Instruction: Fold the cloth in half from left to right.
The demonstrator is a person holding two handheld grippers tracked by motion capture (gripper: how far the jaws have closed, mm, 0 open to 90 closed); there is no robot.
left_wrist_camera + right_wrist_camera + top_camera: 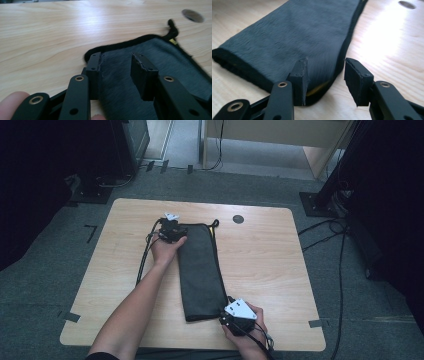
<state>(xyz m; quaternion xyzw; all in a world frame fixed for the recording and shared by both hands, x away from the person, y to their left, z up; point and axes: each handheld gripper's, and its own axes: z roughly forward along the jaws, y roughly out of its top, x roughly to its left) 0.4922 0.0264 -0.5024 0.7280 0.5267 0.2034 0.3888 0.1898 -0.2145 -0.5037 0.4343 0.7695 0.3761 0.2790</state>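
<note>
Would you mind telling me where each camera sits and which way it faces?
High view: above the person's side, looking forward and down on the table; both forearms show.
Left gripper view: rides the left gripper, facing the dark cloth's far corner; fingertips show.
Right gripper view: rides the right gripper, facing the cloth's near corner.
All share the cloth and the table's round hole.

High view sits up above the near edge of the wooden table (125, 270), looking forward and down, far enough back to take in the whole top. Both gripper views ride low and close over the dark cloth (200, 270), one at its far end (150, 62), one at its near corner (299, 32). All three share that cloth, plus the round hole (238, 219) beyond it.
</note>
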